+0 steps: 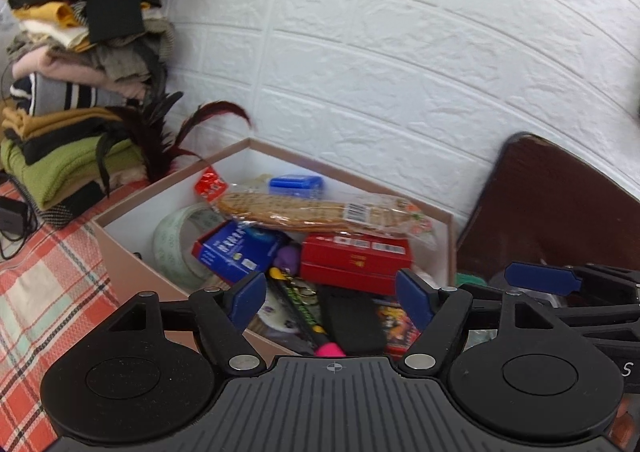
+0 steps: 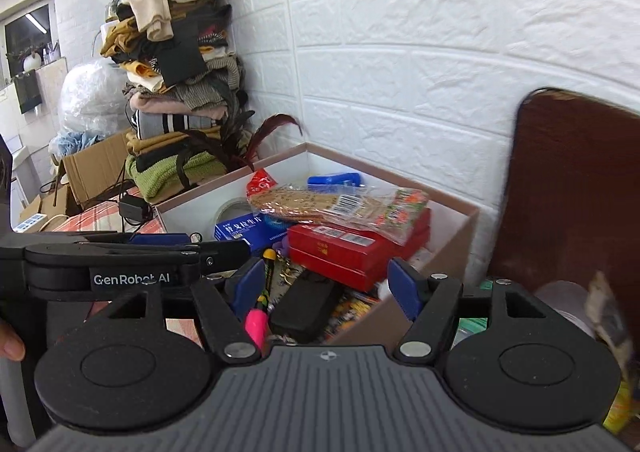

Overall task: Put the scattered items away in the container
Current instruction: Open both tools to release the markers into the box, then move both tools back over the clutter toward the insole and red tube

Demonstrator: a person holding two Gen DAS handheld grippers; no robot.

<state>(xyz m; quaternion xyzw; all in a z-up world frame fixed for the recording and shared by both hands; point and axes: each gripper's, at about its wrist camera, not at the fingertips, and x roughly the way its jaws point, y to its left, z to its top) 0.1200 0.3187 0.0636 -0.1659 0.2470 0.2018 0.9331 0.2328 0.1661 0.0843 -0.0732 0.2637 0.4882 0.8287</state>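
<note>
**Both grippers poised over a packed cardboard box**

The left gripper (image 1: pixel 330 298) hangs above the near edge of the open pink-brown cardboard box with white inner walls (image 1: pixel 132 208), its blue-padded fingers (image 1: pixel 246 298) spread wide apart and holding nothing. The right gripper (image 2: pixel 328 288) sits beside it over the same box, its blue-padded jaws likewise apart and empty; in the right wrist view the left gripper's black body crosses the lower left of the frame.

The box stands on a red, white and green checked cloth (image 1: pixel 44 284) against a white embossed brick-pattern wall (image 1: pixel 400 52), and it is already full. On top lies a long clear-wrapped packet of tan crackers (image 1: pixel 296 212), resting across a flat red carton (image 1: pixel 356 264). A blue box with white lettering (image 1: pixel 236 252) leans beside a pale green roll of tape (image 1: pixel 176 244) at the left wall. A small blue plastic case (image 1: pixel 296 185) sits at the back, a red sachet (image 1: pixel 210 182) near the far left corner. Nearer the grippers lie a black oblong case (image 1: pixel 352 320), a pen with a pink cap (image 1: pixel 330 349) and a small purple object (image 1: pixel 289 256).

A tall stack of folded clothes (image 1: pixel 72 64) rises left of the box, with dark red feathers (image 1: pixel 192 124) leaning toward it. A dark brown wooden board (image 1: pixel 560 204) stands to the right against the wall.
</note>
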